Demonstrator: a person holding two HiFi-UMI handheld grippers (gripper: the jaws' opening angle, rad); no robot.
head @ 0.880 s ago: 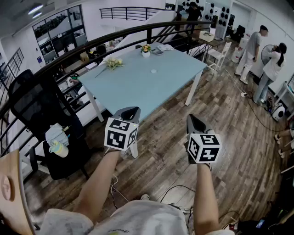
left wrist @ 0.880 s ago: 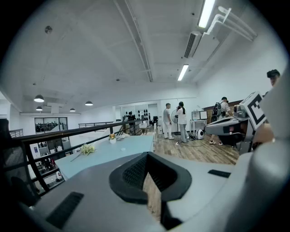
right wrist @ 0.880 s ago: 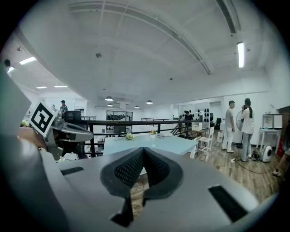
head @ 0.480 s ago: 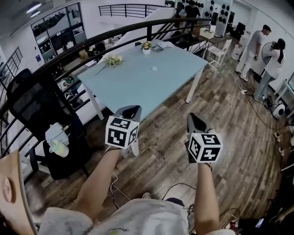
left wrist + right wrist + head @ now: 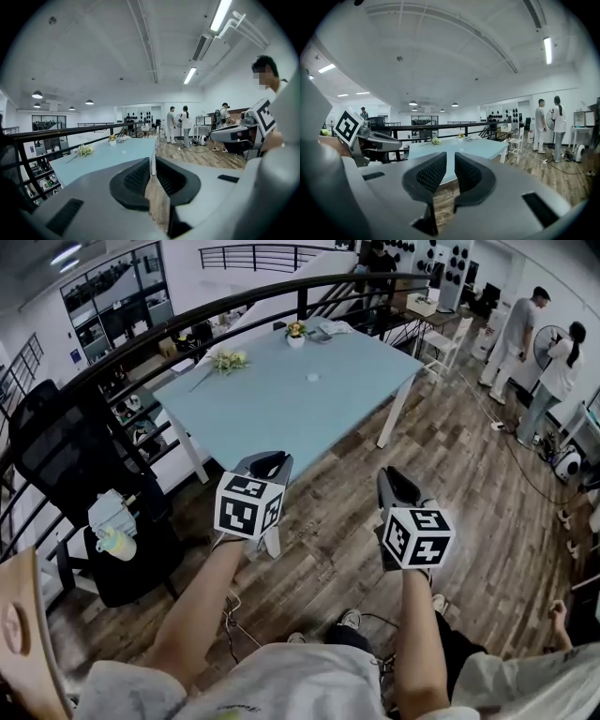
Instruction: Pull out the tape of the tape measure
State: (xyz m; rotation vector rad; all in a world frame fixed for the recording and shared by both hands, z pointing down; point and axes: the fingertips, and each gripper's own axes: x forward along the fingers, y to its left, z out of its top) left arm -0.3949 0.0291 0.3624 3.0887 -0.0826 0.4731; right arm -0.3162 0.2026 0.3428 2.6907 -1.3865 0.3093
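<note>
While both tools hang above the wood floor, short of the table, neither holds anything.

- Left gripper: jaws nearly together, a thin slit between the pads, nothing in it.
- Right gripper: the same, a narrow gap and empty.
- Ahead: pale blue table with a sprig of flowers and a small flower pot at the far side.
- Small pale object alone mid-table. It may be the tape measure, but it is too small to be sure.
- Its pointing and long axis cannot be read, and no tape tab shows.

Risks, as judged:
- Going for the wrong thing, since the target is unconfirmed.
- Arriving with the jaws this narrow would nudge the case away rather than take it.
- A loose cable near the feet could snag a step.
</note>
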